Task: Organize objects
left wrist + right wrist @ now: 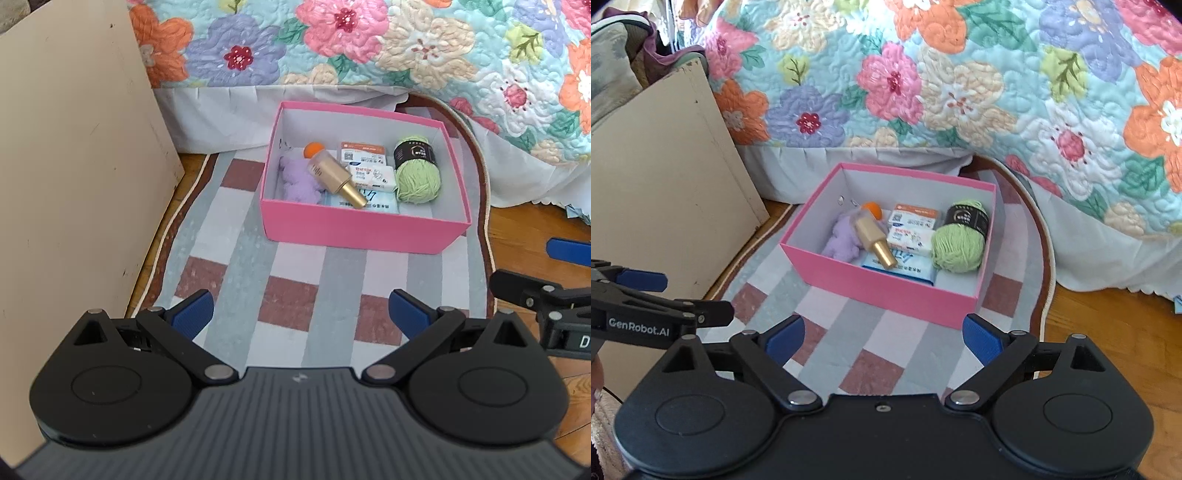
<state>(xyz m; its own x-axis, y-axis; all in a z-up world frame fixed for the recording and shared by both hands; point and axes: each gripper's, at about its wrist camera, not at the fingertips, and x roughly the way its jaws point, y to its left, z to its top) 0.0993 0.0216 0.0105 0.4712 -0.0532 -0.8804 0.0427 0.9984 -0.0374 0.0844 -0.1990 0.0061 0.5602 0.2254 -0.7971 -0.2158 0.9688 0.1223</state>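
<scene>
A: Listing left to right, left wrist view. Tall beige board panel point(74, 184) at the left. Checked grey, white and maroon rug point(240, 280) across the floor. Open pink cardboard box point(354, 229) on the rug's far half, white inside.

B: Contents?

A: Lilac plush toy point(299, 182) at the box's left. Small orange ball point(313, 149) beyond it. Gold cylindrical bottle point(338, 179) lying tilted across the toy and a blue-and-white tissue packet point(384, 206). Two white packets with orange print point(364, 162) mid-box. Light green yarn skein with black band point(417, 171) at the right. Floral quilted bedspread point(369, 48) hangs behind.

B: Grippers?

A: Left gripper point(301, 314): jaws spread wide, empty, over the near rug. Right gripper point(882, 338): likewise wide and empty, just short of the box's near wall.

B: So everything is boxed?

A: It looks so; nothing loose shows on the rug.

B: Risks?

A: The bottle rests unsteadily; a nudge to the box could roll it. The right gripper's fingers sit near the wall, so a forward move could shove the light cardboard along the rug.
</scene>
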